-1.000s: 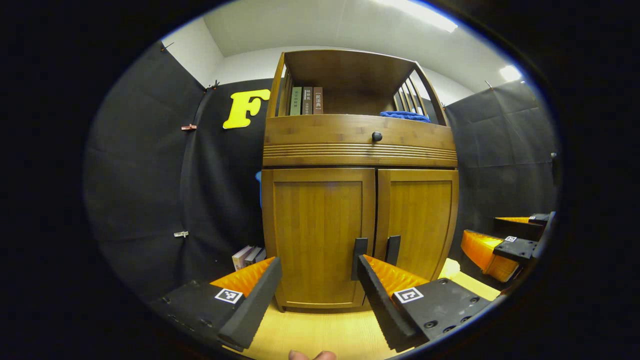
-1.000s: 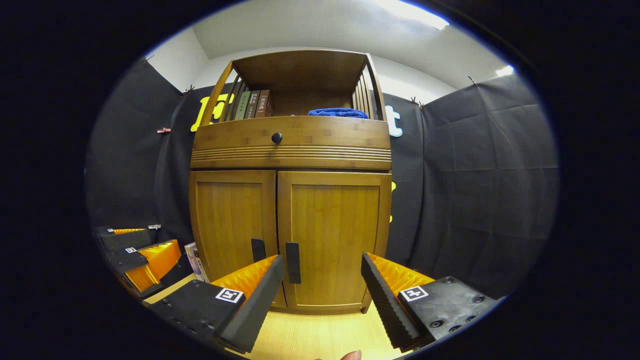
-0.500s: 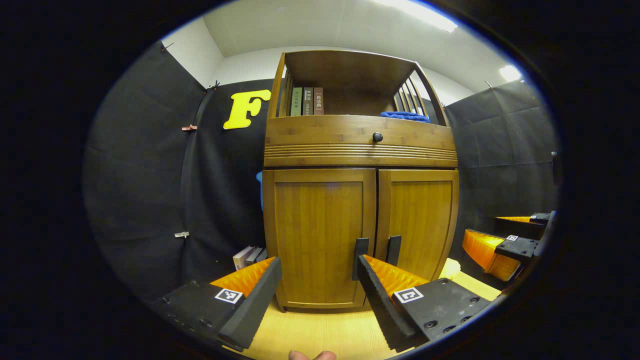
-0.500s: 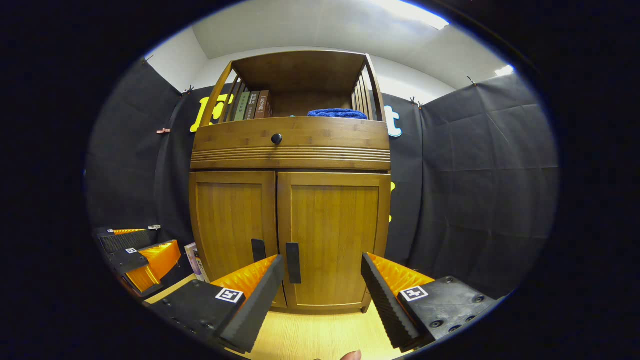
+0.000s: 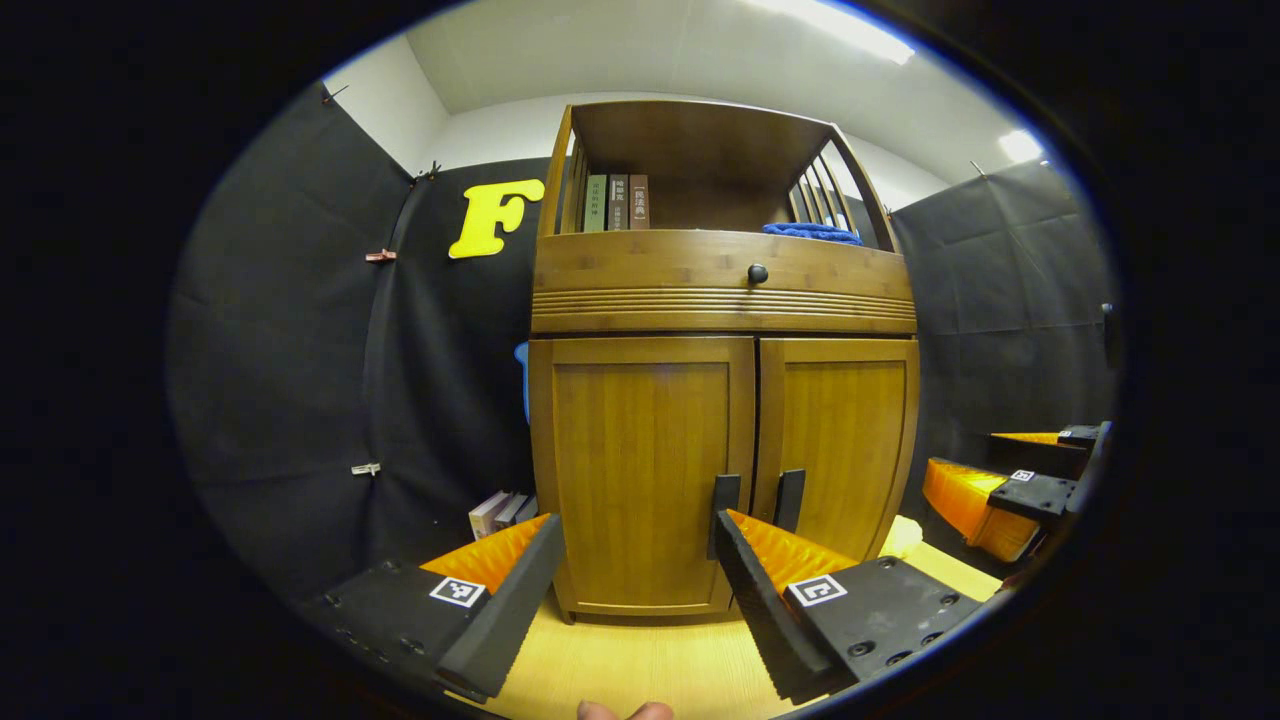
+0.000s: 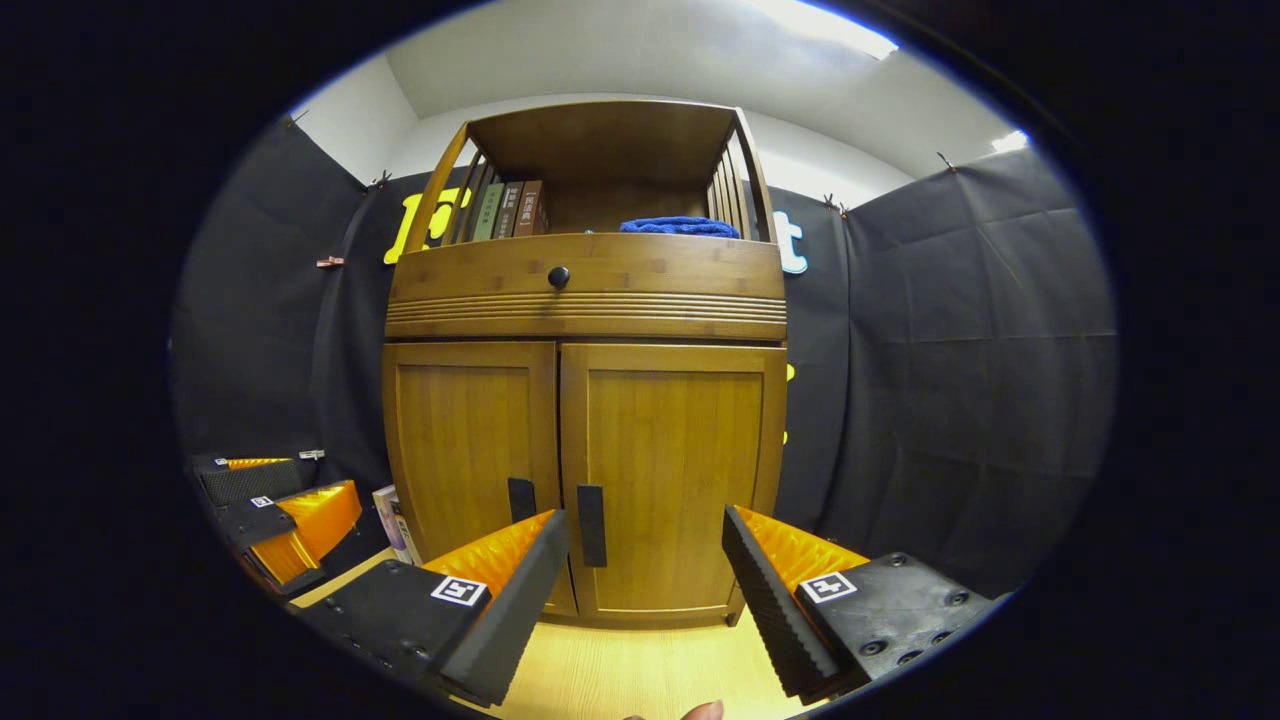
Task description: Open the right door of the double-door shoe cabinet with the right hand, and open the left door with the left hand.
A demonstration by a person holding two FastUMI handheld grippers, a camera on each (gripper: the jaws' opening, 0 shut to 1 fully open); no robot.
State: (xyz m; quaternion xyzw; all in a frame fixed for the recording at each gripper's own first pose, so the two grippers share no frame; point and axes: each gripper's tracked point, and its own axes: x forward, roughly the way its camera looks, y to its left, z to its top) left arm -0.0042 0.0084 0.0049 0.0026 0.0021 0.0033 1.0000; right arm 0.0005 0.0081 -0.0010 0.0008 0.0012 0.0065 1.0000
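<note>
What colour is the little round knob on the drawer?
The knob on the drawer is black. It shows best in the right gripper view.

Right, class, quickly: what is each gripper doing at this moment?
Left gripper: open, holding nothing, short of the doors.
Right gripper: open, holding nothing, short of the doors.

The left gripper (image 5: 630, 580) is wide open. The right gripper (image 6: 645, 580) is wide open too. Neither holds anything.
</note>
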